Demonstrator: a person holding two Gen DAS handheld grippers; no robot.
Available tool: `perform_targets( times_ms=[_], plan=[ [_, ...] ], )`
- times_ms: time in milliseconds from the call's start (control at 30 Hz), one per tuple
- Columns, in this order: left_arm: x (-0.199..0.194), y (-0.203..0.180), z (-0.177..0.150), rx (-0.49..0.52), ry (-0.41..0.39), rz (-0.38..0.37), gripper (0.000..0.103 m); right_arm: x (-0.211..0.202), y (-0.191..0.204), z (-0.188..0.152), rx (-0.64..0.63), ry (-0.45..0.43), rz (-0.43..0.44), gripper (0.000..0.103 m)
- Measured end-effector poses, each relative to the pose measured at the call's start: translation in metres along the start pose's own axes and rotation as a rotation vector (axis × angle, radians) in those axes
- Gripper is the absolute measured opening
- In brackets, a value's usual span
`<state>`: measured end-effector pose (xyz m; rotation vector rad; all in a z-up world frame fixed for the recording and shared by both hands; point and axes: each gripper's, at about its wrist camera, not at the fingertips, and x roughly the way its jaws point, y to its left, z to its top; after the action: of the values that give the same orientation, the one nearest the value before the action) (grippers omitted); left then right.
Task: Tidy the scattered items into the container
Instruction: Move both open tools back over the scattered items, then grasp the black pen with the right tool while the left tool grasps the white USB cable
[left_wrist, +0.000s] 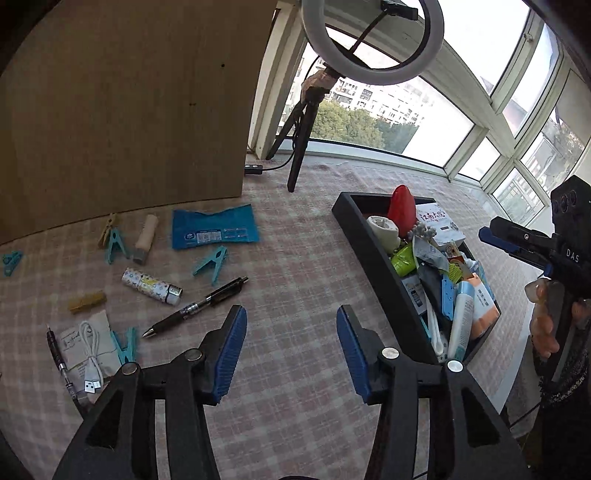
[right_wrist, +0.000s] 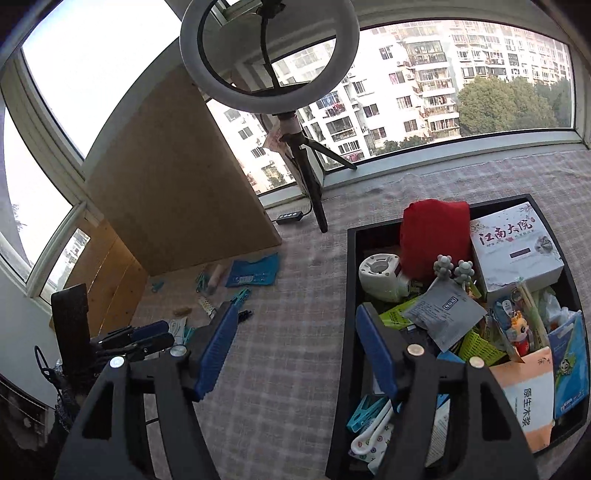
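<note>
left gripper (left_wrist: 291, 347) jaws apart, empty | right gripper (right_wrist: 301, 350) wide, empty | pen (left_wrist: 195, 306) just left of left jaws: light, stiff, probably slick, pinch mid-barrel | tray (left_wrist: 373, 254) right

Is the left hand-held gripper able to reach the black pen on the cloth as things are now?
Probably yes. The left hand-held gripper is open and empty, and the black pen lies flat just ahead to its left with only bare cloth between them.
</note>
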<state>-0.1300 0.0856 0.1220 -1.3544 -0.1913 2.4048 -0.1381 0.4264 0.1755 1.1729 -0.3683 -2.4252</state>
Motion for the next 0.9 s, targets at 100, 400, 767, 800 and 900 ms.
perform_targets(
  times_ms=[100,400,767,800,900],
  plan=[
    [-0.012,0.049,-0.019,-0.033,0.021,0.086,0.048,0.037,0.037,-0.005,-0.099,0.051,0.004,0.066],
    [-0.022,0.104,-0.046,-0.013,0.047,0.139,0.046,0.122,0.106,-0.019,-0.325,0.183,0.054,0.063],
    [0.009,0.138,-0.039,-0.122,0.112,0.149,0.042,0.197,0.159,-0.048,-0.685,0.375,0.068,0.037],
    [0.014,0.138,-0.037,-0.122,0.118,0.156,0.04,0.205,0.163,-0.048,-0.704,0.391,0.07,0.035],
    [0.027,0.138,-0.033,-0.131,0.14,0.183,0.039,0.227,0.173,-0.05,-0.764,0.426,0.071,0.031]
  ],
)
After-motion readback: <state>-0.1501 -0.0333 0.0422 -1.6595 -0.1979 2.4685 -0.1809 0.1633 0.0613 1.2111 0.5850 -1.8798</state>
